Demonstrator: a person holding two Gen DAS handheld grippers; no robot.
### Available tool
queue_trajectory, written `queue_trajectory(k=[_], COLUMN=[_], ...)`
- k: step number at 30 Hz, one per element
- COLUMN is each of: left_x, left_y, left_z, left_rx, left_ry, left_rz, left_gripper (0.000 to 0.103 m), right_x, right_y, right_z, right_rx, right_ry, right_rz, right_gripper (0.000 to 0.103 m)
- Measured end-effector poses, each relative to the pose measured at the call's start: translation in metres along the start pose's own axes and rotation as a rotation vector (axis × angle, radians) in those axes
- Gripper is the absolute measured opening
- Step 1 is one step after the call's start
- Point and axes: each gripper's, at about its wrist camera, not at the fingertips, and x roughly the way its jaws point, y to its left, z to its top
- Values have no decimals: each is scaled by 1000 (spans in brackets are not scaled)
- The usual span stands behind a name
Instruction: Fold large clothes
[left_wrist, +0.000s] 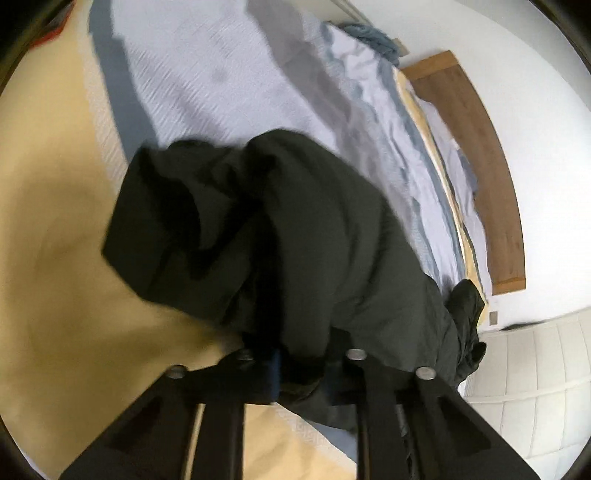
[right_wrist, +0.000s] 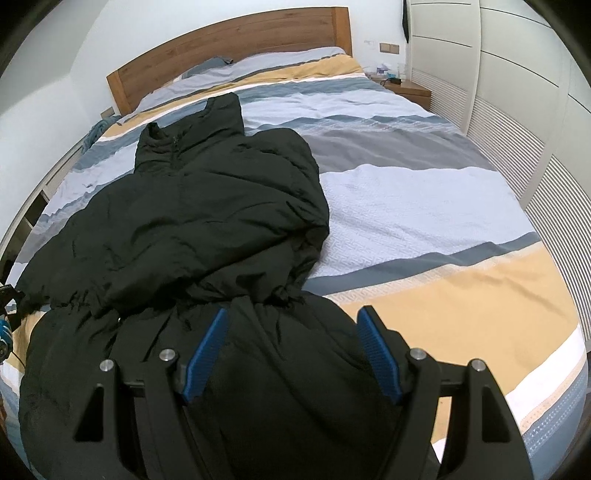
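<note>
Left fingers clenched on black coat | right fingers released

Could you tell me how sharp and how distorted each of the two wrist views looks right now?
Left wrist view: motion-smeared, with the black jacket and striped duvet soft-edged; the fisheye bends the headboard into an arc. Right wrist view: sharp, evenly lit, the jacket's creases crisp, though the wardrobe doors bow outward and the corners are vignetted black.
</note>
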Motion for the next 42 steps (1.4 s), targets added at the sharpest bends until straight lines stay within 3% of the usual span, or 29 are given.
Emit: queue_trajectory(k=[8, 12, 19, 24, 34, 42], left_x=[-29, -55, -94, -99, -45, 19], left_y=[-48, -89, -166, -213, -278, -271], left_z=[-10, -24, -64, -105, -222, -296], left_rx=[155, 279, 437, 544, 749, 814], left_ry=[-57, -93, -122, -104, 15, 124], left_rz=[29, 43, 3, -14, 1, 107], left_gripper=[6, 6, 6, 6, 5, 5], right_x=[-24, -44, -84, -105, -114, -106], right_y=[-3, -9, -22, -36, -76, -89], right_z=[2, 5, 5, 0, -8, -18], right_rx=[-7, -3, 7, 15, 91, 86], right_ry=[-33, -68, -127, -156, -178, -160], right_rz=[27, 44, 79, 98, 150, 169], right_gripper=[72, 72, 72, 72, 72, 72])
